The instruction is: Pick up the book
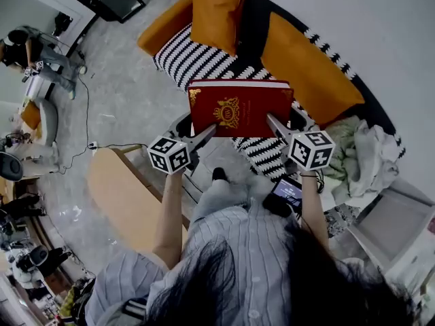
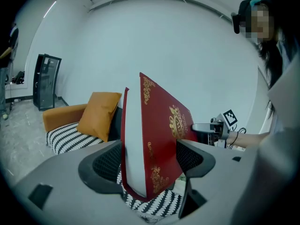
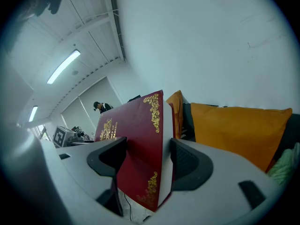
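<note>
A dark red book (image 1: 239, 107) with a gold crest and gold corner ornaments is held up in the air over the sofa, cover facing up in the head view. My left gripper (image 1: 207, 133) is shut on its near left corner, and my right gripper (image 1: 273, 122) is shut on its near right corner. In the left gripper view the book (image 2: 159, 125) stands on edge between the jaws of the left gripper (image 2: 147, 161), white page edges showing. In the right gripper view the book (image 3: 136, 139) fills the gap between the jaws of the right gripper (image 3: 147, 158).
Under the book is a sofa with a black-and-white striped seat (image 1: 197, 56) and orange pillows (image 1: 217, 9) (image 1: 309, 66). A pale wooden table (image 1: 126, 195) stands near left. A heap of cloth (image 1: 360, 148) lies at right, a phone (image 1: 285, 192) by my right arm. People stand far left (image 1: 27, 46).
</note>
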Available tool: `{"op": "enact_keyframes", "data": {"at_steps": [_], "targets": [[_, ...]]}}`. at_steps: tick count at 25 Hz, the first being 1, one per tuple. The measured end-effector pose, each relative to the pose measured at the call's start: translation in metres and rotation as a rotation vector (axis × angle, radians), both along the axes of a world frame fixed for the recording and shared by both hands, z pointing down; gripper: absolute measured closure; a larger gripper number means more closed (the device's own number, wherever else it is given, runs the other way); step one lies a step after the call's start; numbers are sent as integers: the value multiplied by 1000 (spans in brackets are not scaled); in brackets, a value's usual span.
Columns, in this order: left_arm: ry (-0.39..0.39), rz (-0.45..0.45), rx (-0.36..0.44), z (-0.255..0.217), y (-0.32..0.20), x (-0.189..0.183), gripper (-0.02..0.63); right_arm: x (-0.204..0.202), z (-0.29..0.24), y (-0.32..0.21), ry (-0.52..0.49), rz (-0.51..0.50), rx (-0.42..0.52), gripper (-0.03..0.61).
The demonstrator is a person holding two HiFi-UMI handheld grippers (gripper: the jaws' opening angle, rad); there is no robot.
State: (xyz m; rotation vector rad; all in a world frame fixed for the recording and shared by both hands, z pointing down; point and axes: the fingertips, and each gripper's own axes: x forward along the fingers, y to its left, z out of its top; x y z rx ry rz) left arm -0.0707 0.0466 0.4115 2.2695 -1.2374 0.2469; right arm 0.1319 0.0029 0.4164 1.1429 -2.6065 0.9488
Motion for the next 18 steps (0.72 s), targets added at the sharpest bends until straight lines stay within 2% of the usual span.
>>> {"op": "enact_keyframes", "data": {"at_steps": [9,18], "targets": [[5,13,-24,12,19,-20,258,-19,13,23,12,10,-37,262],[22,31,-17,10,59,-66,258,-64,9,66,26,27,-44,262]]}}
